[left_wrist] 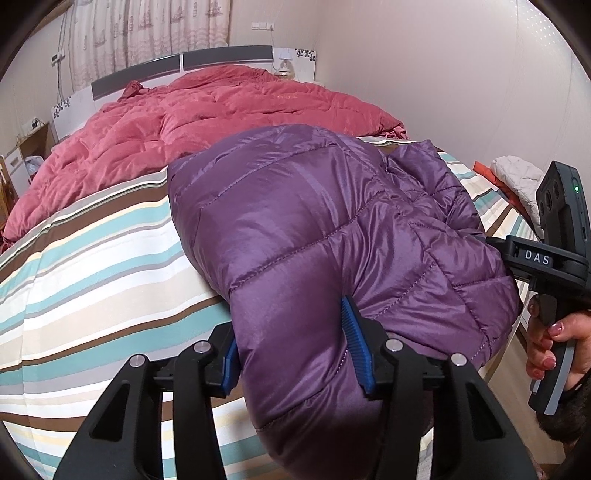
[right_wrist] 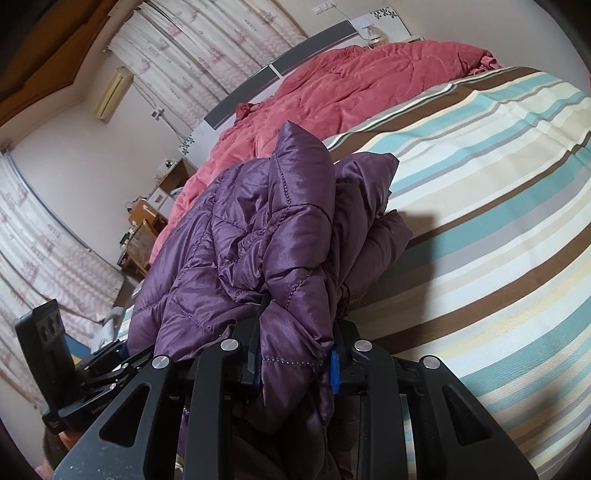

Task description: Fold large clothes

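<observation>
A purple quilted down jacket (left_wrist: pixel 317 221) lies bunched at the near edge of the bed on a striped sheet (left_wrist: pixel 96 266). My left gripper (left_wrist: pixel 295 350) is shut on a thick padded fold of it, blue pads pressing both sides. In the right wrist view the same jacket (right_wrist: pixel 251 240) rises in a crumpled heap, and my right gripper (right_wrist: pixel 295 354) is shut on a narrower bunch of its fabric. The right gripper's body (left_wrist: pixel 550 258) shows at the right edge of the left wrist view, held by a hand (left_wrist: pixel 554 339). The left gripper's body (right_wrist: pixel 55 369) shows low on the left in the right wrist view.
A rumpled red quilt (left_wrist: pixel 207 114) covers the far half of the bed up to the headboard (left_wrist: pixel 177 66). A bedside cabinet (left_wrist: pixel 26 155) stands to the left, curtains (left_wrist: pixel 147 33) hang behind. White and red folded cloth (left_wrist: pixel 517 181) lies at the right.
</observation>
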The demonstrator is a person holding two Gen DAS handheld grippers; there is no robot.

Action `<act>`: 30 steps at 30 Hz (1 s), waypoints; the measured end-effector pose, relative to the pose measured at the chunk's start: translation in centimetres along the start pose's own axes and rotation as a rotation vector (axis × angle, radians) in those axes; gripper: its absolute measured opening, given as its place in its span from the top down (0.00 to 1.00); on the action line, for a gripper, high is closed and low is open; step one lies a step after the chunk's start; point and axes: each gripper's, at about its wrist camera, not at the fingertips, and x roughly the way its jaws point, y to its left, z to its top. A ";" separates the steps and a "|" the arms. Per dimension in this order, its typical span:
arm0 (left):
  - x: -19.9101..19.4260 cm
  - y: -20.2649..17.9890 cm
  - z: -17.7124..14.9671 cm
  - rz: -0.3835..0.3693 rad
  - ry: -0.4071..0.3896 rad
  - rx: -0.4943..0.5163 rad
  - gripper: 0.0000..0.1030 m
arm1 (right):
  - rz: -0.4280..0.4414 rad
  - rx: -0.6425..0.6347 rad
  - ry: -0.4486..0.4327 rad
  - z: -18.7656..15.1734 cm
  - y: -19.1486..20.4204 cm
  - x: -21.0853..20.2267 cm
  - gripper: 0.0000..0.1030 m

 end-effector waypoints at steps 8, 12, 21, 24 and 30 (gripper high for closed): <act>-1.1 0.7 -0.1 0.032 -0.028 -0.001 0.55 | 0.020 -0.029 -0.014 0.3 1.2 0.3 0.76; -1.7 1.3 -0.2 0.050 -0.043 -0.008 0.55 | 0.036 -0.046 -0.011 0.7 2.3 0.7 0.76; -3.2 3.1 -0.5 0.100 -0.090 -0.028 0.56 | 0.073 -0.096 -0.007 1.8 4.8 2.0 0.76; -3.7 4.4 -0.5 0.116 -0.106 -0.048 0.56 | 0.088 -0.122 -0.003 2.3 6.0 2.8 0.76; -4.8 7.5 -0.9 0.170 -0.135 -0.093 0.56 | 0.127 -0.171 0.015 3.2 8.8 5.2 0.76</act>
